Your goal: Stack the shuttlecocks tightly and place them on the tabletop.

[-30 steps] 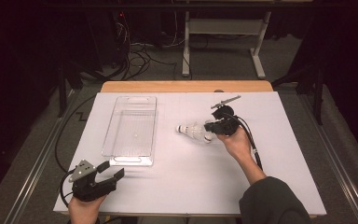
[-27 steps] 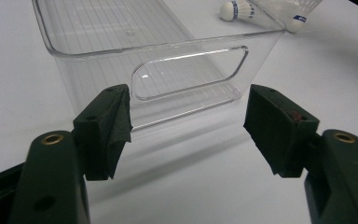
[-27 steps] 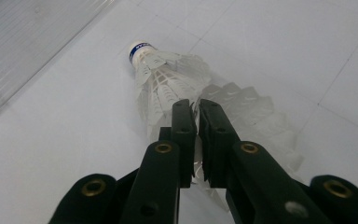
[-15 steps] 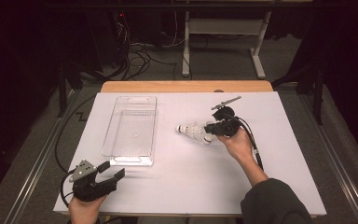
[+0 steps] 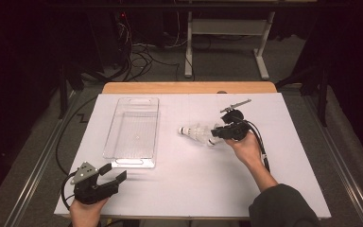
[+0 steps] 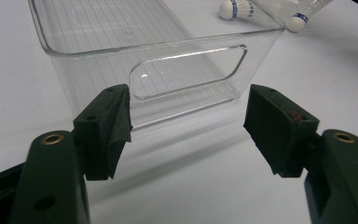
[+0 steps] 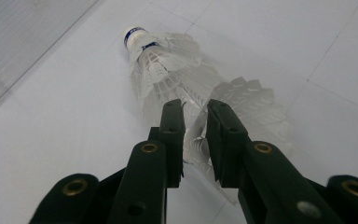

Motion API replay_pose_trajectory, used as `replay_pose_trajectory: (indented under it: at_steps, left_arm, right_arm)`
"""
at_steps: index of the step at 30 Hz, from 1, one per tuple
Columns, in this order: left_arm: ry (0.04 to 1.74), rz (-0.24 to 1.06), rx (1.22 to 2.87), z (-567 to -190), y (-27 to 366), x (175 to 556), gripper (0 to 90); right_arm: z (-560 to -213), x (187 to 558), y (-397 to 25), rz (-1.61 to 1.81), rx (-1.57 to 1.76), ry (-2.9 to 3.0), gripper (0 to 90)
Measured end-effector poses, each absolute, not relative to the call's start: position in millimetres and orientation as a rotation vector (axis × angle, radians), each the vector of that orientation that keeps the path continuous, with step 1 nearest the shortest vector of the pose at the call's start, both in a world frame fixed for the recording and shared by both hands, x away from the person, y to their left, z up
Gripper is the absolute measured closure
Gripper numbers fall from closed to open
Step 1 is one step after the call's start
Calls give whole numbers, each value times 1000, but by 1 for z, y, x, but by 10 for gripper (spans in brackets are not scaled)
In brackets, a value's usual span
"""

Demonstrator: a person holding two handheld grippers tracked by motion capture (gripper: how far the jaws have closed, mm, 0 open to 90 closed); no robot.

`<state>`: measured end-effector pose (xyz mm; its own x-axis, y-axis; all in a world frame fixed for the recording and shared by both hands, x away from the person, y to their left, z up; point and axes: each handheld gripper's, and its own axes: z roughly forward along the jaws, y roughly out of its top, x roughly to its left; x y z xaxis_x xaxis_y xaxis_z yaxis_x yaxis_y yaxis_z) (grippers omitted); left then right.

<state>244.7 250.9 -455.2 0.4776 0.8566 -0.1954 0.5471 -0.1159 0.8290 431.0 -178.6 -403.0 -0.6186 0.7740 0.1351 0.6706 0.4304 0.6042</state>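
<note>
White table (image 5: 184, 189) carries 1 clear bin (image 5: 133, 132), nothing in it yet. Right of the bin, the right gripper (image 7: 195, 135) pinches a shuttlecock's (image 7: 242, 112) feathers beside a 2nd shuttlecock (image 7: 161, 60). Near the bin's front wall, the left gripper (image 6: 186, 121) gapes wide, holding nothing.

The left claw (image 5: 115, 175) rests low with jaws spread wide, while the right claw (image 5: 216, 133) is pinched nearly closed.
</note>
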Motion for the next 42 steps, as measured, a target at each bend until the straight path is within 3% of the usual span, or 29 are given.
replay_pose_trajectory:
  at_steps: [17,32,42]
  left_arm:
    - [1191,419,1795,-455,250,245,323]
    - [1193,418,1798,-456,249,245,323]
    - [1193,418,1800,-456,249,246,323]
  right_arm:
    - [-412,418,-199,971,1325,2509,775]
    - [-425,408,-204,967,1306,2554,889]
    - [-423,406,-200,966,1281,2567,900]
